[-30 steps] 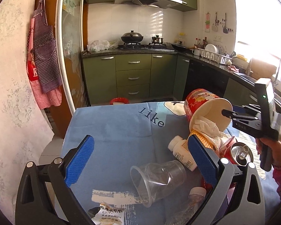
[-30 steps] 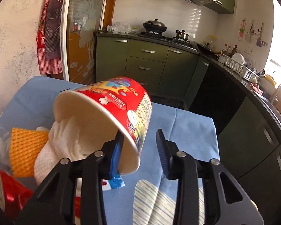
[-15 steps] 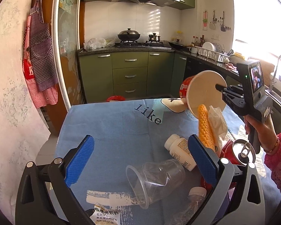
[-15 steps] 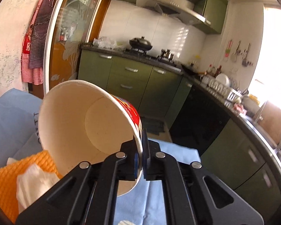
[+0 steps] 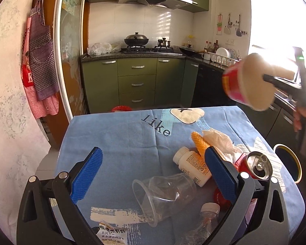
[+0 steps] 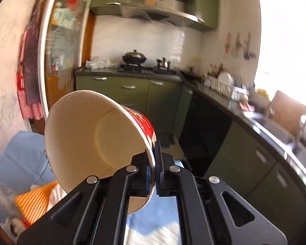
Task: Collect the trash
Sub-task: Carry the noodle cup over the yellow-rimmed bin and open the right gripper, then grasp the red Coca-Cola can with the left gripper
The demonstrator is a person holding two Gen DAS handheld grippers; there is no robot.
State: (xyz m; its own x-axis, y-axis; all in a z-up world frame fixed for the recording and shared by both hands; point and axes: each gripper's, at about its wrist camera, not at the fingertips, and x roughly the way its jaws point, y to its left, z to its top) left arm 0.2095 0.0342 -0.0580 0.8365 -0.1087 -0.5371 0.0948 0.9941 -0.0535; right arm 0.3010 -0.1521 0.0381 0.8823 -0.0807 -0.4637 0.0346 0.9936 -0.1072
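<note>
My right gripper point(image 6: 154, 175) is shut on the rim of an empty red paper noodle cup point(image 6: 95, 140) and holds it up in the air; the cup also shows at the right in the left wrist view point(image 5: 246, 83). My left gripper point(image 5: 151, 173) is open and empty above the blue tablecloth point(image 5: 120, 134). Trash lies on the cloth: a clear plastic cup point(image 5: 165, 194), a white pill bottle point(image 5: 191, 165), an orange foam net point(image 5: 200, 143), a crumpled tissue point(image 5: 218, 140), a red can point(image 5: 255, 167), a small clear bottle point(image 5: 206, 218) and a wrapper point(image 5: 112, 234).
A dark bin with a yellow rim point(image 5: 287, 165) stands right of the table. Green kitchen cabinets point(image 5: 136, 83) run along the back and right. A red item point(image 5: 121, 108) lies on the floor beyond the table. An apron point(image 5: 40, 65) hangs at left.
My right gripper shut on the cup's rim and lifted it up and to the right; the tissue and orange net slid out onto the cloth. The left gripper stayed open.
</note>
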